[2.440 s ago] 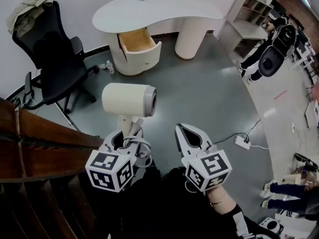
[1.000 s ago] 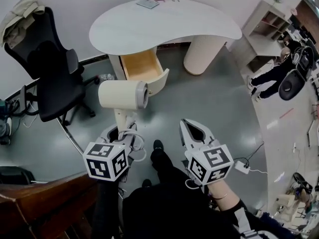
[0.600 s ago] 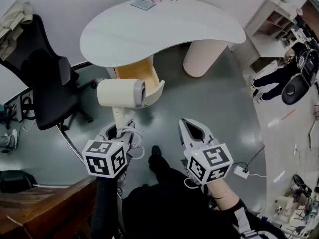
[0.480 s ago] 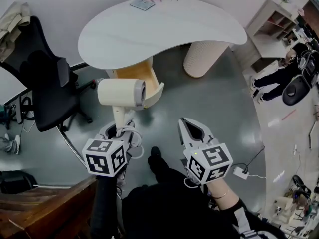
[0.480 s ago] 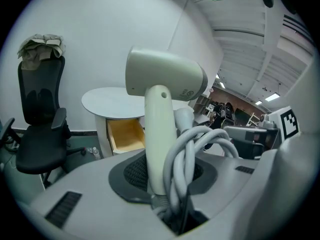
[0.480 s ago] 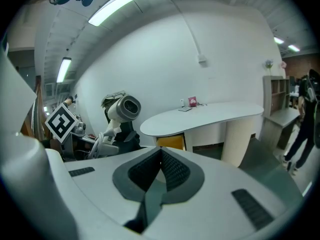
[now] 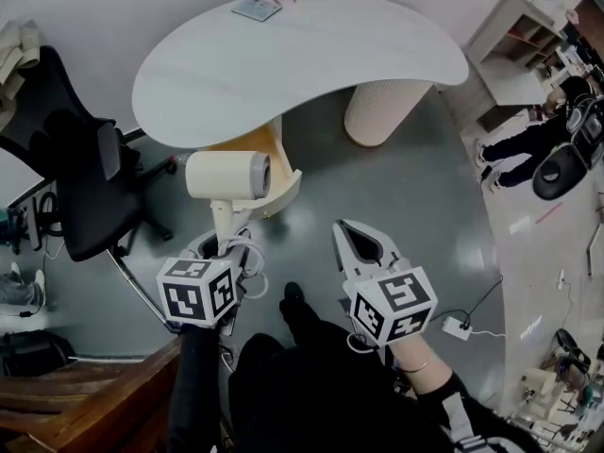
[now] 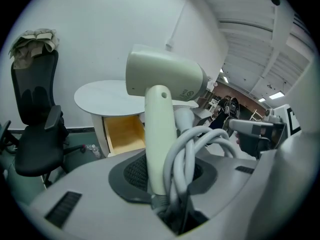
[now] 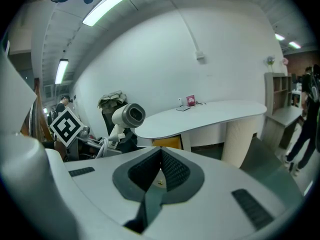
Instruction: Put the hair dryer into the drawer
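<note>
The cream hair dryer [image 7: 226, 176] stands upright, nozzle to the right, with my left gripper [image 7: 225, 245] shut on its handle and on the coiled grey cord [image 8: 196, 148]. In the left gripper view the dryer [image 8: 165, 78] fills the middle, with the open wooden drawer [image 8: 125, 131] beyond it. In the head view the drawer [image 7: 274, 149] shows just behind the dryer, partly under the white desk [image 7: 302, 50]. My right gripper [image 7: 342, 230] hangs to the right over the floor, shut and holding nothing [image 9: 160, 153]. The right gripper view also shows the dryer [image 9: 129, 115] at left.
A black office chair [image 7: 75, 177] stands left of the drawer. Dark wooden furniture [image 7: 85, 413] lies at the bottom left. A white shelf unit [image 7: 514, 26] and a person [image 7: 528, 140] are at the right. A power strip [image 7: 460, 327] lies on the grey floor.
Both grippers have moved closer to the desk, the left one carrying the dryer. The drawer now sits right behind the dryer and half under the desktop's edge.
</note>
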The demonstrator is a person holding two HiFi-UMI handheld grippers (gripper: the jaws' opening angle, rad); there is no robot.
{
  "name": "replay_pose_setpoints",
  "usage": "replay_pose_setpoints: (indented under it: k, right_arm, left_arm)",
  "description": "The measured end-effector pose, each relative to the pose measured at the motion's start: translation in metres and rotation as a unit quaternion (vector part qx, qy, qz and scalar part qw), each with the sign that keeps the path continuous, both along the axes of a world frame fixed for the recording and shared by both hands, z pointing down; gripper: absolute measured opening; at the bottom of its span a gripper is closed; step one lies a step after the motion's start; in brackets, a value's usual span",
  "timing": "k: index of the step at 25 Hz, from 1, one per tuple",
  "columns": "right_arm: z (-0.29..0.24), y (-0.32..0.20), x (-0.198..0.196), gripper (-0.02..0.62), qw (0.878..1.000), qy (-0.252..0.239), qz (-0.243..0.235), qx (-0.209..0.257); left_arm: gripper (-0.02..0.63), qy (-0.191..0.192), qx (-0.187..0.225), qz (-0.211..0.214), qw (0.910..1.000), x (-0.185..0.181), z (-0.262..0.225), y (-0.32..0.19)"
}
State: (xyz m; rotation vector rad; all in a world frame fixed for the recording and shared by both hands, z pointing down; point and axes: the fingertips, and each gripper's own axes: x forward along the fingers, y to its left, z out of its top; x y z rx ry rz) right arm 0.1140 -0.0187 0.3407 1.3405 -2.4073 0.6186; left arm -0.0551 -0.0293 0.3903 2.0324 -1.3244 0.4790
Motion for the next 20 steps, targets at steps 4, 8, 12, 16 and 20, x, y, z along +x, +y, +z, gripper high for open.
replay_pose_setpoints:
  k: [4,8,12,16,20]
  right_arm:
    - [0.000,-0.008,0.002,0.002,1.000,-0.003,0.002,-0.002]
    - [-0.003,-0.015,-0.001,0.002,1.000,-0.005,0.003,0.001]
    - [-0.003,-0.024,0.000,0.002,1.000,-0.004,0.013,0.003]
    - [-0.002,-0.035,0.003,0.002,1.000,-0.001,0.026,0.005]
    - [-0.002,-0.050,0.006,0.002,0.999,-0.001,0.046,0.006]
  left_arm:
    - [0.137,-0.006,-0.020,0.006,0.9998,0.002,0.010,-0.006]
    - [0.138,-0.010,-0.041,0.018,0.9990,-0.001,0.018,-0.011]
    - [0.137,-0.018,-0.059,0.037,0.9974,-0.002,0.030,-0.020]
    - [0.137,-0.029,-0.087,0.062,0.9938,-0.003,0.045,-0.032]
    - [0.137,-0.036,-0.105,0.085,0.9902,-0.005,0.058,-0.050]
